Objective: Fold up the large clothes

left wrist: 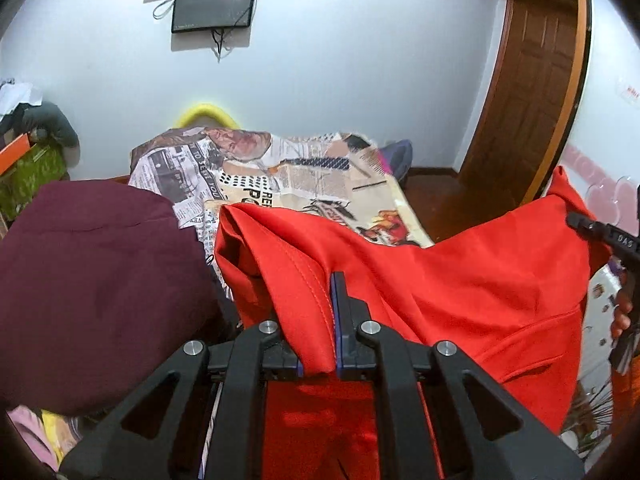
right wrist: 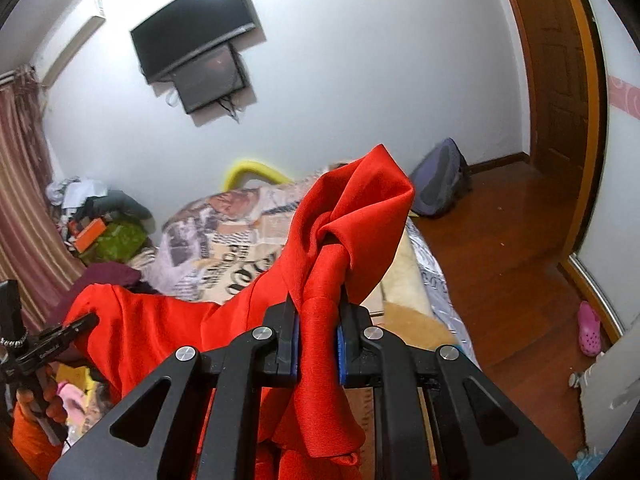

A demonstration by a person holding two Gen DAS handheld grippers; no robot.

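Observation:
A large red garment (left wrist: 460, 280) hangs stretched between my two grippers above the bed. My left gripper (left wrist: 320, 312) is shut on a stitched edge of it, with cloth draped over the left finger. My right gripper (right wrist: 318, 320) is shut on a bunched, twisted corner of the same garment (right wrist: 352, 216), which stands up past the fingers. The right gripper shows at the right edge of the left wrist view (left wrist: 608, 236), and the left gripper at the left edge of the right wrist view (right wrist: 52, 340).
The bed has a newspaper-print cover (left wrist: 280, 172) with a maroon garment (left wrist: 92, 280) at its left. Clutter (right wrist: 104, 232) sits by the curtain. A backpack (right wrist: 438, 180) and a pink shoe (right wrist: 589, 328) lie on the wooden floor near the door (right wrist: 560, 60).

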